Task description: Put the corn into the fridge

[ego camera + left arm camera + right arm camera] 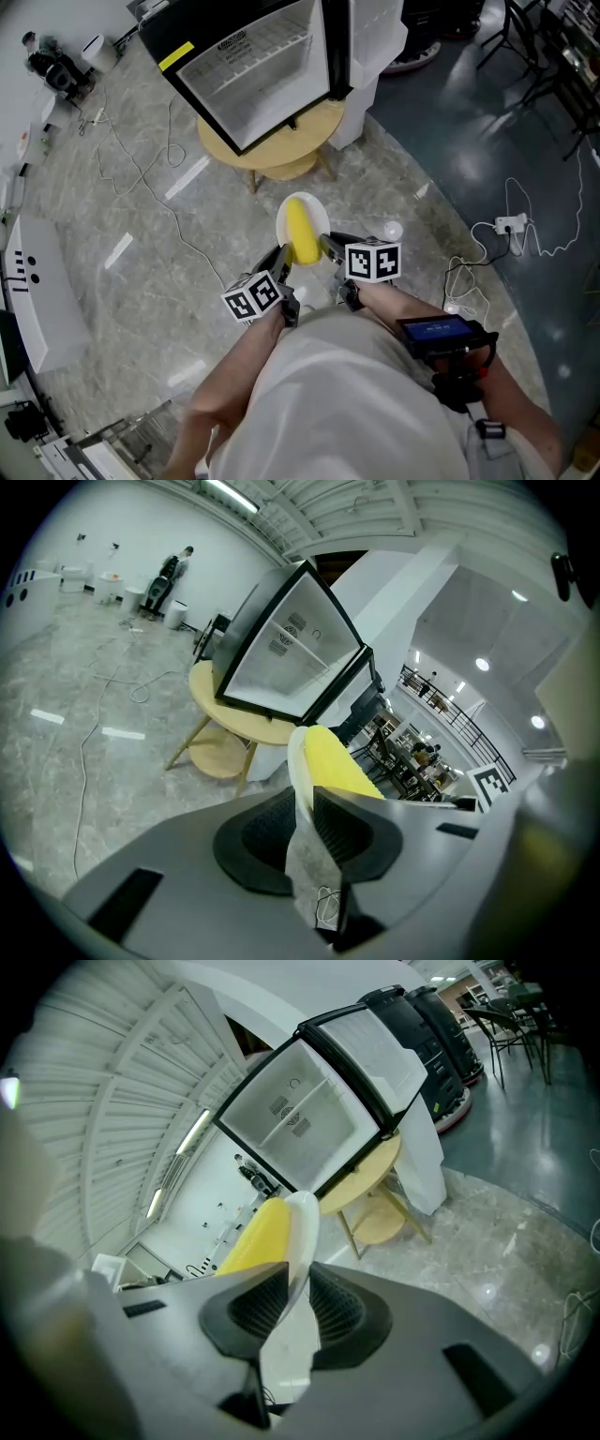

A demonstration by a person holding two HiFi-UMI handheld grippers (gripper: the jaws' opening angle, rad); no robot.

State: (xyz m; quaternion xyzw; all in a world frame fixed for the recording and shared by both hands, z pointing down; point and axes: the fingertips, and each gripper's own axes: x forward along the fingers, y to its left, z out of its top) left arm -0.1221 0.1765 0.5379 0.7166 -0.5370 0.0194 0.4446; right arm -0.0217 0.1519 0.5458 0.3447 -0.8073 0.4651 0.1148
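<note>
While the yellow cob of corn (300,230) lies on the small round white plate (320,217), well short of the open black mini fridge (253,66) on its round pale wooden table (281,150), the carrying step is in hand. The left gripper (284,264) and right gripper (330,247) each have their jaws pinched on opposite edges of the plate's rim. Next, I judge, the plate must travel level to the fridge and slide onto its wire shelf (251,58). Nothing shows stored inside.

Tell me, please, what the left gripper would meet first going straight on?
Shut on the plate carrying the corn, the left gripper probably meets the fridge on its table first; depth is unclear.
</note>
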